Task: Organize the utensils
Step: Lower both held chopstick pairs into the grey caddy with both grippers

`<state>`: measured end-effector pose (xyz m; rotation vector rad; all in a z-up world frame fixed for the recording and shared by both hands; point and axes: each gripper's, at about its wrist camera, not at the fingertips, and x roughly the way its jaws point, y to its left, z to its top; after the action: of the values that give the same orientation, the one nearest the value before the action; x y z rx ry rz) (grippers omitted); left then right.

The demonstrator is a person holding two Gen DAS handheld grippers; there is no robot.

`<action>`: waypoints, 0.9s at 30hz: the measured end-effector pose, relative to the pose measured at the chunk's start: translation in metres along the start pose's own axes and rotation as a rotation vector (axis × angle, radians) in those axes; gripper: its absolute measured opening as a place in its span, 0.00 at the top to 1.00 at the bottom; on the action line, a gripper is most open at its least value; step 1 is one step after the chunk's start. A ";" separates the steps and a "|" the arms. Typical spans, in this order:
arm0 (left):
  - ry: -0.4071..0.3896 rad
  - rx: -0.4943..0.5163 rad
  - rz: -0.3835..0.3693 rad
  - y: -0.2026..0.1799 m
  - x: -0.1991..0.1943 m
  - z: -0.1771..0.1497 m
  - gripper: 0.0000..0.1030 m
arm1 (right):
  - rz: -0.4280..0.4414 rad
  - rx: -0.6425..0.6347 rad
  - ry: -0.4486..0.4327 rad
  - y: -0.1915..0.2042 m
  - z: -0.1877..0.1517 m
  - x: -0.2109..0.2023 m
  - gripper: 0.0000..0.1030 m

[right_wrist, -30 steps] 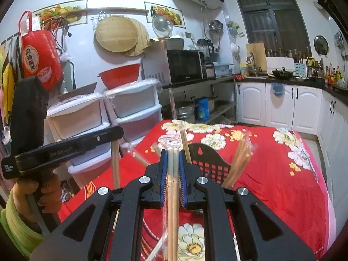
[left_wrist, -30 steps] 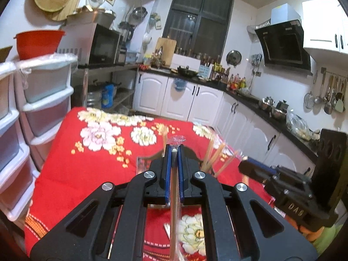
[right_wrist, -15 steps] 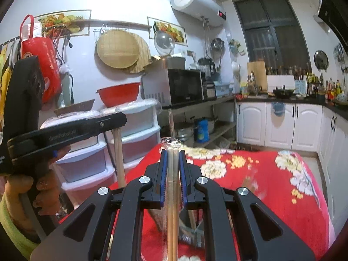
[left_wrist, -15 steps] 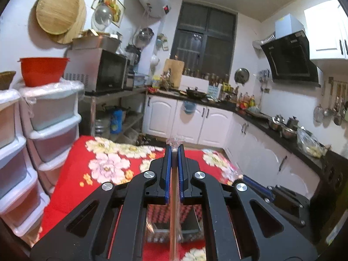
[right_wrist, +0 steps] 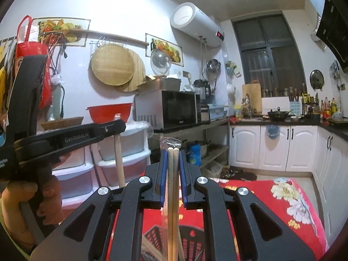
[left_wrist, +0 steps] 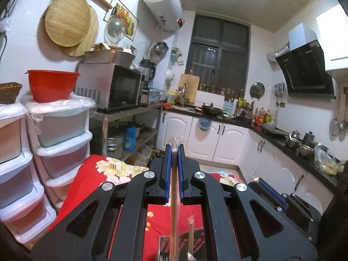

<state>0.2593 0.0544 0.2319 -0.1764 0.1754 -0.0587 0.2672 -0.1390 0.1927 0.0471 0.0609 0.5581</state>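
Left tongs (left_wrist: 174,150) clamped on a wrapped chopstick pair (left_wrist: 174,195), seen edge-on, clear wrapper tip sticking out past the blue pads (left_wrist: 167,169). Right tongs (right_wrist: 173,152) pinching a second wrapped chopstick pair (right_wrist: 173,174), two wooden sticks side by side between the pads, crimped wrapper end just past the tips. Both pairs held up off the table, hanging down toward the black perforated basket (right_wrist: 191,237); lower ends hidden by the tong frames. Basket on the red floral cloth (right_wrist: 289,198) covering the table, near its close edge. Another stick (left_wrist: 191,235) upright over the basket. Left-hand unit (right_wrist: 65,139) visible from right wrist camera, gripped by a hand (right_wrist: 24,198).
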 end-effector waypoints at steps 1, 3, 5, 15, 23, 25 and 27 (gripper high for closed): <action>-0.009 -0.001 0.010 0.000 0.002 0.000 0.99 | -0.002 0.000 -0.005 -0.001 0.001 0.002 0.90; -0.019 -0.002 0.018 0.000 0.006 -0.001 0.99 | -0.014 0.000 -0.017 -0.003 0.000 0.008 0.89; -0.023 -0.001 0.026 -0.001 0.010 -0.005 0.99 | -0.024 -0.001 -0.023 -0.003 -0.002 0.014 0.89; 0.010 0.007 0.031 -0.003 0.034 -0.031 0.99 | -0.093 -0.018 -0.061 -0.010 -0.022 0.037 0.89; 0.059 -0.001 0.015 0.003 0.047 -0.054 0.99 | -0.118 -0.009 -0.010 -0.015 -0.050 0.055 0.89; 0.068 -0.004 0.013 0.004 0.048 -0.058 0.99 | -0.123 0.000 0.004 -0.017 -0.056 0.058 0.89; 0.079 -0.007 0.007 0.005 0.049 -0.061 0.99 | -0.126 0.009 0.022 -0.019 -0.062 0.060 0.89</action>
<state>0.2966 0.0453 0.1641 -0.1806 0.2553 -0.0586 0.3234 -0.1218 0.1267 0.0460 0.0869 0.4328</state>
